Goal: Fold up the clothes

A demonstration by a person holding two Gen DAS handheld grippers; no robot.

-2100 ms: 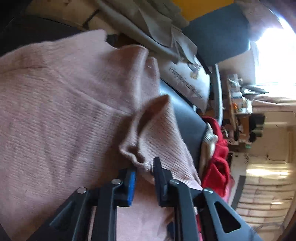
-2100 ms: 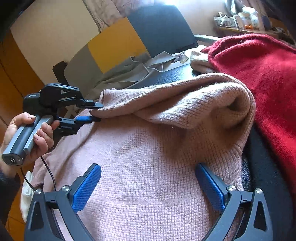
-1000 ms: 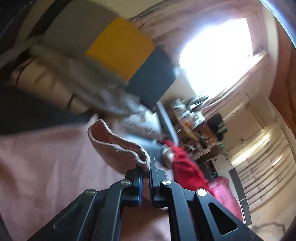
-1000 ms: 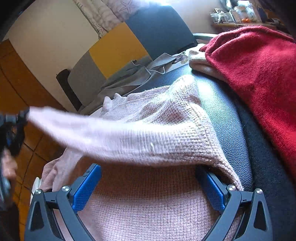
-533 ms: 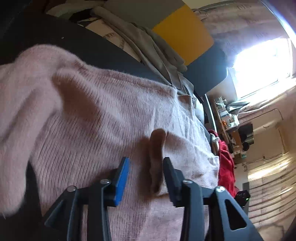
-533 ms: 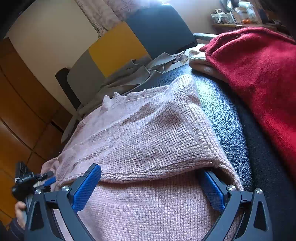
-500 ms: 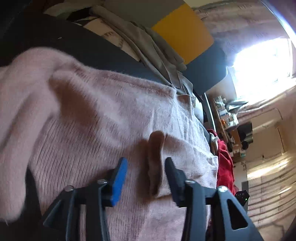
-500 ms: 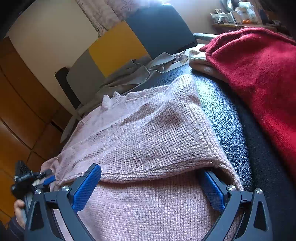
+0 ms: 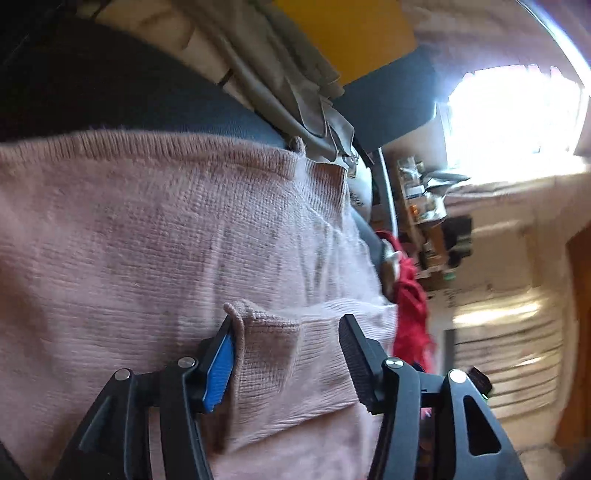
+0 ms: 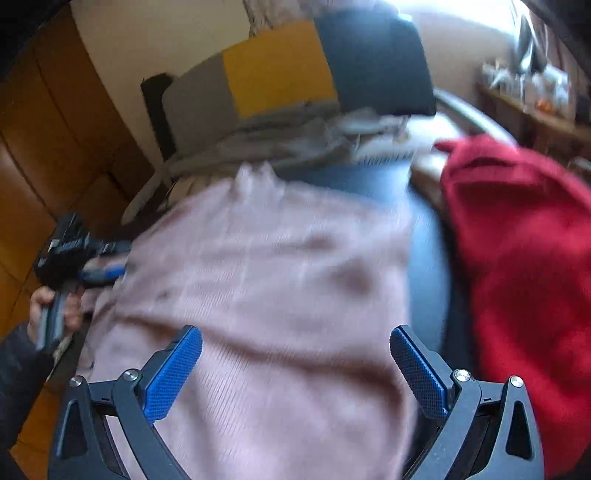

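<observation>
Left wrist view: the left gripper (image 9: 286,334) is standing with its jaws apart at the lower centre of the frame, and a folded cuff or corner (image 9: 266,325) of the pink knit sweater (image 9: 166,236) is lying between the 2 fingers, touching the blue pad (image 9: 219,373) on the left finger without being pinched. The sweater is spreading across the left and centre of the frame, its ribbed edge running along the upper part, and it is lying on a dark blue seat surface (image 9: 129,99). Beyond it, at the upper centre, grey garments (image 9: 291,85) are draping down in front of a yellow panel (image 9: 351,33). At the right centre, a red garment (image 9: 410,306) is showing past the sweater's edge, with a cluttered shelf (image 9: 421,206) and a bright window (image 9: 513,110) behind.

Right wrist view: the right gripper (image 10: 295,358) is holding its jaws wide apart at the bottom of the frame, over the blurred sweater (image 10: 266,288), gripping nothing. The red garment (image 10: 524,266) is filling the right side, lying just beside the sweater on the dark seat (image 10: 428,273). At the left centre, the left gripper (image 10: 107,262) is touching the sweater's edge. At the top, a grey, yellow and dark blue backrest (image 10: 280,70) is standing behind.
</observation>
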